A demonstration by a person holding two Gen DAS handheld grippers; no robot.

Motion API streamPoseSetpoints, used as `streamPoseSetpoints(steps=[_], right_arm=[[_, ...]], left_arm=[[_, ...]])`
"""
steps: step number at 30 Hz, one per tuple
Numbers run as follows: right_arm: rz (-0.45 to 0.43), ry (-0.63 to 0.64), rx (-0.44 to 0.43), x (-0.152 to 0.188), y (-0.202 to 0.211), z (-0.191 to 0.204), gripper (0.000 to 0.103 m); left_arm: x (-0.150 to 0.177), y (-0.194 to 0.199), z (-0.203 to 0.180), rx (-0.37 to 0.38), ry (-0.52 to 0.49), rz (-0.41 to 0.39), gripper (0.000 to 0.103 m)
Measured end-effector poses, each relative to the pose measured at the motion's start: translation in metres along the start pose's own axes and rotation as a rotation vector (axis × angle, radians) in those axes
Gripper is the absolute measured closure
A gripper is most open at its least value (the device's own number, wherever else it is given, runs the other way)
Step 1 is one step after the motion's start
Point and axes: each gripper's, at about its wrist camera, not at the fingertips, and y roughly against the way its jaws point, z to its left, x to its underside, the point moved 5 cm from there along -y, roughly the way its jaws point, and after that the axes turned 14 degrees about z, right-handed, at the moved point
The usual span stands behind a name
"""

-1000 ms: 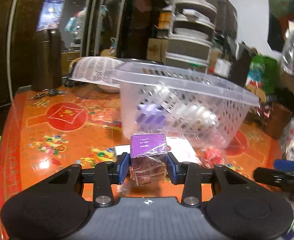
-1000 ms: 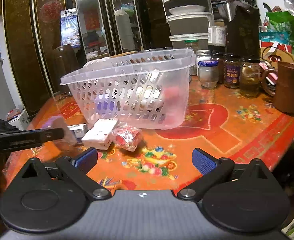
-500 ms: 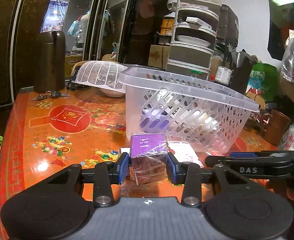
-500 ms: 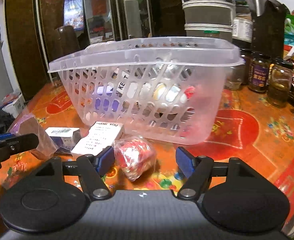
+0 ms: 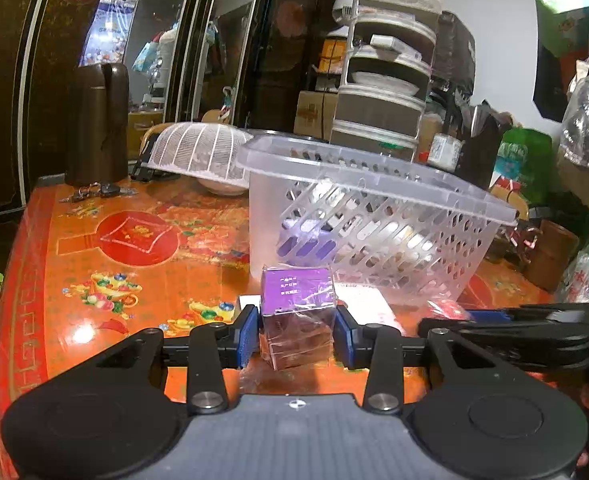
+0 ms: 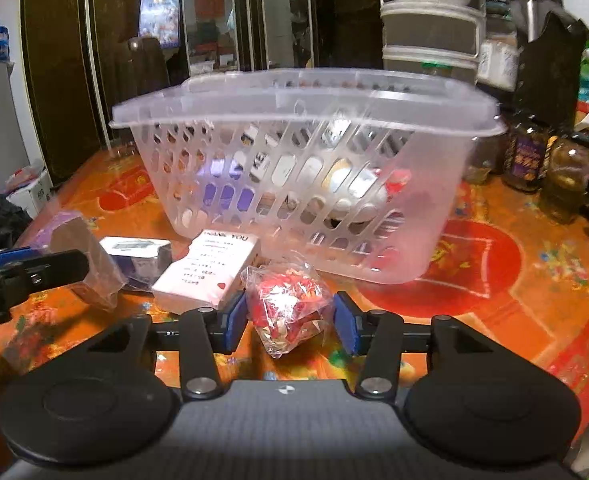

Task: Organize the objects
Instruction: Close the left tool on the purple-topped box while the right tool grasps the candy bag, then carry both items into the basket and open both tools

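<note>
Left wrist view: left claw [image 5: 296,334] clamped on purple cellophane-wrapped box [image 5: 296,312], lifted just off table [image 5: 106,280], likely bound for clear perforated basket [image 5: 378,216] at 1 o'clock.

Right wrist view: right claw [image 6: 290,322] narrow around red candy bag [image 6: 288,298] resting on table, pads close, firm contact unclear; basket at 12 o'clock; white "THANK YOU" box [image 6: 210,270] at 10 o'clock.

Glossy lacquered table [image 5: 106,280], translucent perforated plastic basket [image 6: 434,216], crinkly clear film on purple box [image 5: 296,312].
</note>
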Motion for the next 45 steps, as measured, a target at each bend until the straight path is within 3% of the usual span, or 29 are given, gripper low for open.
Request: streamPoseSetpoints(steps=[7,12,23,30,37,41,45], right_arm=[[-0.103,-0.036,-0.014,0.010,0.071,-0.007,0.053],[-0.179,-0.062,-0.007,0.000,0.113,-0.012,0.053],[-0.229,-0.019,-0.007,-0.041,0.144,-0.017,0.053],[-0.183,0.009,0.008,-0.097,0.126,-0.026,0.053],[-0.125,0.009,0.019,-0.137,0.092,-0.038,0.053],[-0.062,0.021,0.053,-0.154,0.050,-0.043,0.053],[0.042,-0.005,0.077,-0.162,-0.001,-0.058,0.053]], left_arm=[[-0.006,0.023,-0.016,0.037,-0.035,0.000,0.059],[-0.023,0.064,-0.036,0.074,-0.085,-0.031,0.059],[-0.086,0.101,-0.056,0.149,-0.130,-0.064,0.059],[-0.145,0.065,-0.060,0.157,-0.125,-0.014,0.059],[-0.172,0.037,-0.068,0.084,-0.148,0.043,0.059],[-0.187,-0.004,-0.063,0.020,-0.150,0.085,0.059],[-0.192,-0.058,-0.046,-0.017,-0.105,0.175,0.059]])
